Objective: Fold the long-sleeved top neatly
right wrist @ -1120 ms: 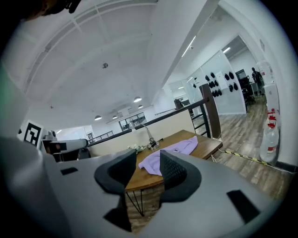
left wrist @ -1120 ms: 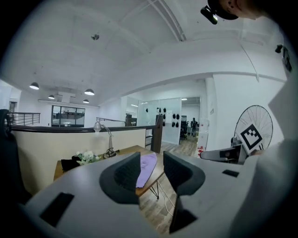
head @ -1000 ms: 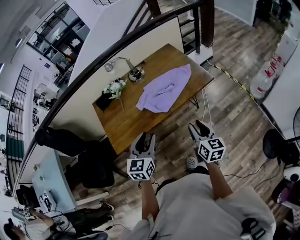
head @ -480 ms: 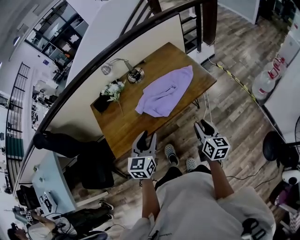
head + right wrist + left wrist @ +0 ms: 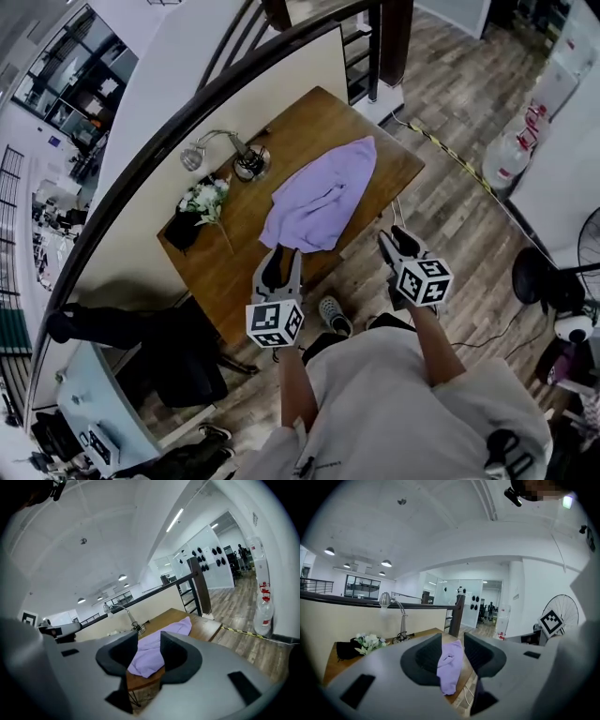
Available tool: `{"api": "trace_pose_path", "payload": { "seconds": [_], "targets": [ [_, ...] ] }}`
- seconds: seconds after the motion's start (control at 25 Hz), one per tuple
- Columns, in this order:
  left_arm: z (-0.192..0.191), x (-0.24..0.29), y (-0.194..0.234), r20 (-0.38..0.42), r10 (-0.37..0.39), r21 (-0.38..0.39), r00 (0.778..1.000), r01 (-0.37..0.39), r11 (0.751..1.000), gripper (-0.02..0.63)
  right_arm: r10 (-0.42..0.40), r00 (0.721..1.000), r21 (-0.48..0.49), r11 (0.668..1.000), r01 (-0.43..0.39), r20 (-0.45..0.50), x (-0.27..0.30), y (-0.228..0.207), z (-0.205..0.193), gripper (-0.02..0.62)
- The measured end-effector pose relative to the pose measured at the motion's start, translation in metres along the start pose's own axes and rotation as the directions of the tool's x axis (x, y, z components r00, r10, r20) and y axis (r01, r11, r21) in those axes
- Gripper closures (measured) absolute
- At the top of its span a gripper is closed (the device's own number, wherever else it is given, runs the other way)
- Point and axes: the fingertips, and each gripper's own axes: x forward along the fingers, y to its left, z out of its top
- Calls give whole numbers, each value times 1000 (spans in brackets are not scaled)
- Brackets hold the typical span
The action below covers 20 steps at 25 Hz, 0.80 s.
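The purple long-sleeved top (image 5: 319,199) lies rumpled on the wooden table (image 5: 211,272), its long axis slanting from the near edge toward the far right corner. I can't tell its bunched sleeves apart, and its near end slips behind the left gripper (image 5: 281,255). That and the right gripper (image 5: 395,236) hang short of it, jaws spread, empty.

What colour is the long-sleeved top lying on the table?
The top is plain light purple; the head view shows it best.
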Motion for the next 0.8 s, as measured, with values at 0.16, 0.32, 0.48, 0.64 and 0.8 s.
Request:
{"api": "trace_pose_path", "payload": {
  "seconds": [0.16, 0.32, 0.48, 0.64, 0.8],
  "targets": [
    [3, 28, 39, 43, -1, -31, 999, 2, 1000, 448, -40, 999, -14, 999, 40, 2, 40, 3, 5, 443],
    [-1, 47, 64, 24, -45, -46, 999, 46, 998, 449, -76, 997, -26, 997, 76, 8, 74, 7, 13, 443],
    [-4, 65, 79, -13, -78, -14, 997, 77, 997, 449, -100, 995, -27, 995, 100, -3, 103, 10, 18, 443],
    [-5, 91, 85, -35, -111, 9, 993, 111, 994, 449, -124, 992, -21, 992, 124, -29, 134, 1, 19, 442],
    [-6, 125, 87, -60, -131, 7, 990, 131, 991, 457, -143, 988, -61, 988, 140, -57, 167, -19, 26, 443]
  ]
}}
